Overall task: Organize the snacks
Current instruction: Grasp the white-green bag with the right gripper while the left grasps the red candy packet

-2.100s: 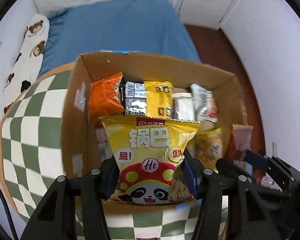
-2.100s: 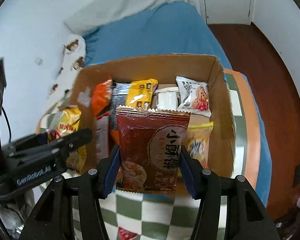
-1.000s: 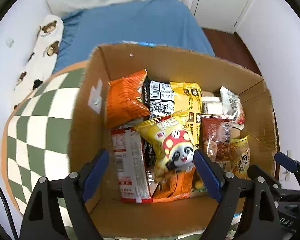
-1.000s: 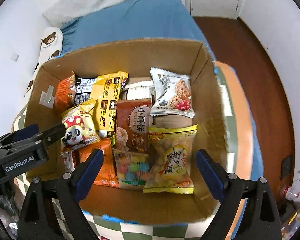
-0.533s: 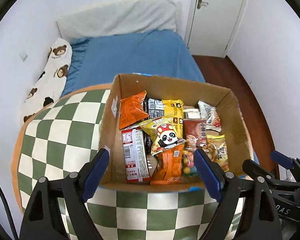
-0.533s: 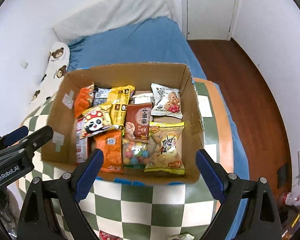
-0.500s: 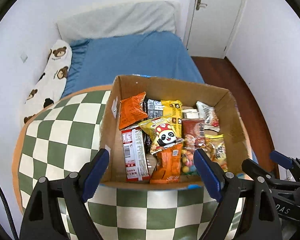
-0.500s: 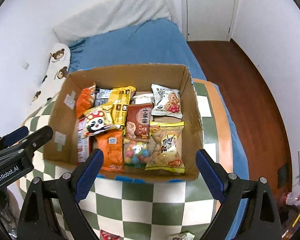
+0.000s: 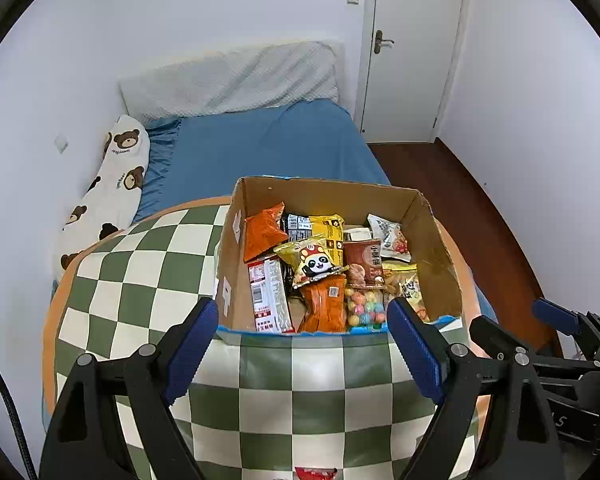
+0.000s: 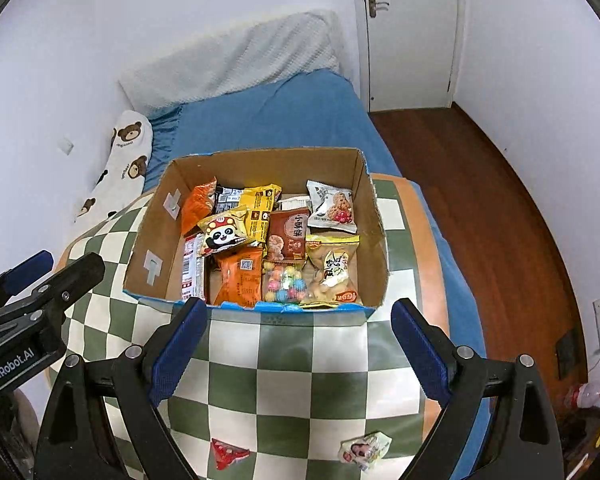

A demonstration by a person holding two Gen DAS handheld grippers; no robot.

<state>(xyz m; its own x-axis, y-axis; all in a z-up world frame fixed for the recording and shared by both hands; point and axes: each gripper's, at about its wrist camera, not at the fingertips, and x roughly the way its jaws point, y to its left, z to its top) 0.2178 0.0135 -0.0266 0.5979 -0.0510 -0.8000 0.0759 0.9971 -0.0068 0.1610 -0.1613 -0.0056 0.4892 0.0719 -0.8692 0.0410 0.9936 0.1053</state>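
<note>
A cardboard box [image 9: 444, 252] [image 10: 148, 236] full of snack packets stands on the green-and-white checked table [image 9: 140, 280] [image 10: 312, 364]. In it lie the yellow panda bag [image 9: 314, 264] [image 10: 222, 234] and the brown biscuit bag [image 9: 365, 264] [image 10: 290, 234]. My left gripper [image 9: 302, 350] is open and empty, hanging above the table in front of the box. My right gripper [image 10: 300, 344] is also open and empty, likewise short of the box's near wall. Two loose packets remain on the table: a red one [image 10: 228, 453] [image 9: 315, 473] and a small white one [image 10: 364, 450].
A bed with a blue sheet [image 9: 268, 148] and a bear-print pillow [image 9: 112, 184] lies behind the table. A white door [image 9: 412, 48] and wooden floor [image 10: 500, 208] are at the right. A bottle [image 10: 586, 394] lies on the floor by the wall.
Both grippers let their bags go into the box, then pulled back and up. The box now looks smaller and farther, and more of the table and room shows.
</note>
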